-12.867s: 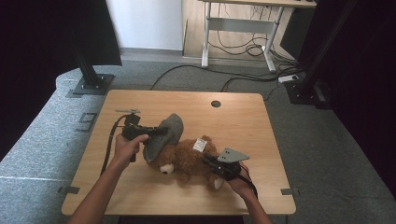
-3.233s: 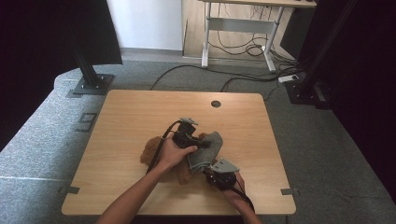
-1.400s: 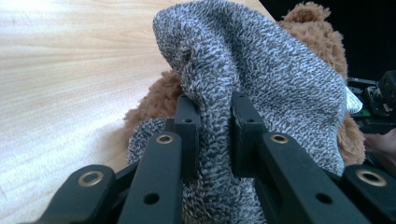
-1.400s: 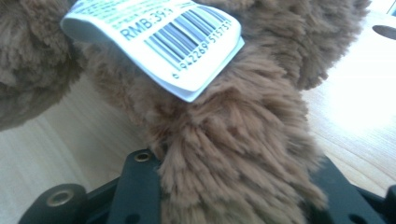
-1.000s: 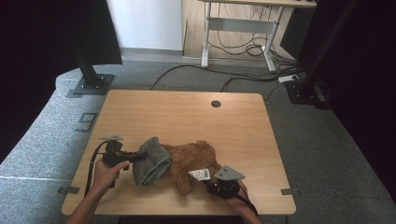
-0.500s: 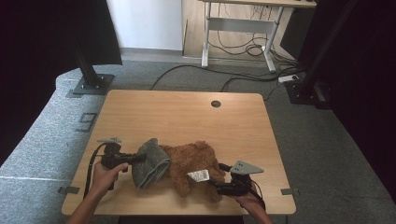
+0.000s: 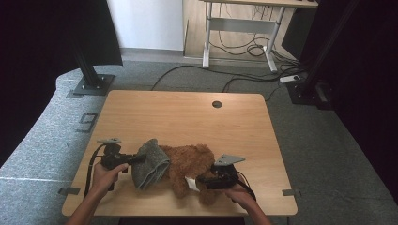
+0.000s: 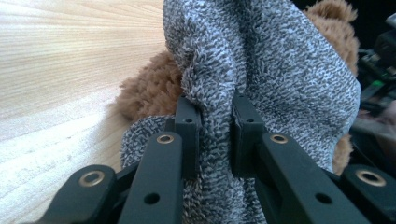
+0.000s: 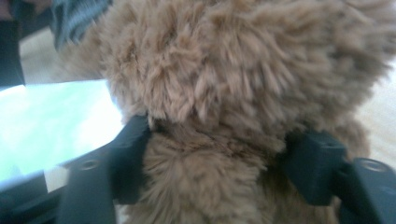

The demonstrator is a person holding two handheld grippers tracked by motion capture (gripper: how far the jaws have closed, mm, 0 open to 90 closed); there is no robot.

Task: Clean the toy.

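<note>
A brown teddy bear [image 7: 192,161] lies on the wooden table [image 7: 187,112] near its front edge, with a white tag [image 7: 190,183] on its underside. A grey knit garment [image 7: 149,161] covers its left end. My left gripper [image 7: 138,158] is shut on a fold of that knit [image 8: 280,70], its jaws [image 8: 214,135] pinching the fabric, with brown fur [image 8: 149,88] behind. My right gripper [image 7: 199,179] reaches in from the right at the bear's lower end. Its jaws [image 9: 215,158] have just been closing and press into the fur [image 9: 224,60] on both sides.
A round cable hole [image 7: 216,104] sits near the table's far edge. The left gripper's cable [image 7: 91,164] loops beside the hand at the front left. Black stand bases [image 7: 91,84] and floor cables lie beyond the table.
The right gripper, drawn back to the right half a second ago, has come left onto the bear's lower end. The left gripper and the knit have stayed put.
</note>
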